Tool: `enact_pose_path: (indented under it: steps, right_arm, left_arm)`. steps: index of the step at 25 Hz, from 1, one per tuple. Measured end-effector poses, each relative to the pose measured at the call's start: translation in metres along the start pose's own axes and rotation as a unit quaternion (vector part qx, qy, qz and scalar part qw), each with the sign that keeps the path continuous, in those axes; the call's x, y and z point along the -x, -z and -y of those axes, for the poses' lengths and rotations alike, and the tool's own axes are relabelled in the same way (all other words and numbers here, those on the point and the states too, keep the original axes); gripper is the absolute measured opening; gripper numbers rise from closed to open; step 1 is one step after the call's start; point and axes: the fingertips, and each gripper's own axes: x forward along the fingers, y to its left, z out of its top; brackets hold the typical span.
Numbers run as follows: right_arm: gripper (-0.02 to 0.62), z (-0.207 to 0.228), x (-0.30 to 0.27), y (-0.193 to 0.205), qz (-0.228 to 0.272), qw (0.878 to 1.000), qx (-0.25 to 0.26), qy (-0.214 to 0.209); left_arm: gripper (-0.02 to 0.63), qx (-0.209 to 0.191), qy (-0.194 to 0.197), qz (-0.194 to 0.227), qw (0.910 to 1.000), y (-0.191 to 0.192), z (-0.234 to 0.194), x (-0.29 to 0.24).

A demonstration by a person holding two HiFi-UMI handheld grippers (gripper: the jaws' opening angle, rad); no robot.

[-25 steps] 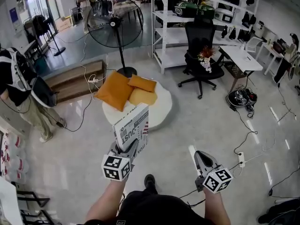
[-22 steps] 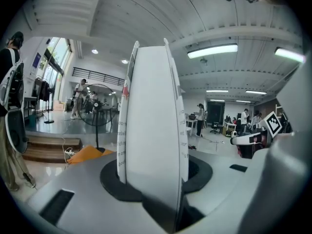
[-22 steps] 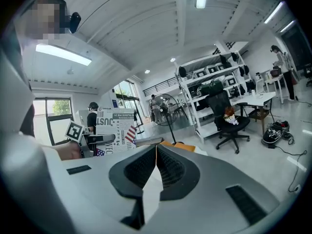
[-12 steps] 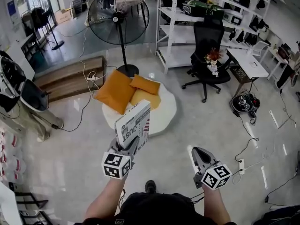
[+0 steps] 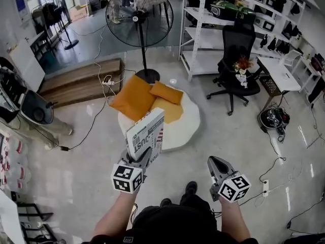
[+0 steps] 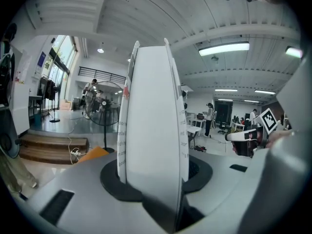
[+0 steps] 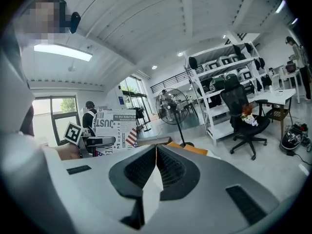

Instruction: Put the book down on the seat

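Left hand-held gripper (image 5: 139,160): jaws closed on the lower edge of the book (image 5: 145,135), with the pads pressing on both covers. The book stands upright above this gripper, its printed cover turned toward the right hand-held gripper (image 5: 214,162). Right hand-held gripper: jaws together with nothing between them, held beside the left hand-held gripper and well apart from it. The book is in the air, clear of the seat (image 5: 189,127). The seat, a low round white pad on the floor, lies ahead of the left hand-held gripper, beyond the book and slightly to its right. Orange cushions (image 5: 135,98) lie on the far part of the seat. A standing fan (image 5: 139,15) is beyond the seat, roughly straight ahead of the left hand-held gripper. A black office chair (image 5: 237,60) and white shelving (image 5: 208,32) stand far ahead of the right hand-held gripper.
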Motion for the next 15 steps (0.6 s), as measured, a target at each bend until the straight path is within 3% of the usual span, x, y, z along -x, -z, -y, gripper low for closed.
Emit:
enact_pose_path:
  steps: [6, 15]
  right_arm:
    - [0.009, 0.042, -0.027, -0.006, -0.005, 1.0, -0.016, -0.004]
    - [0.008, 0.141, -0.097, -0.04, -0.02, 0.999, -0.028, -0.034]
  left_arm:
    - [0.16, 0.007, -0.008, -0.009, 0.9999, -0.006, -0.009, -0.044]
    - [0.16, 0.012, -0.034, -0.029, 0.9989, -0.032, -0.014, -0.147]
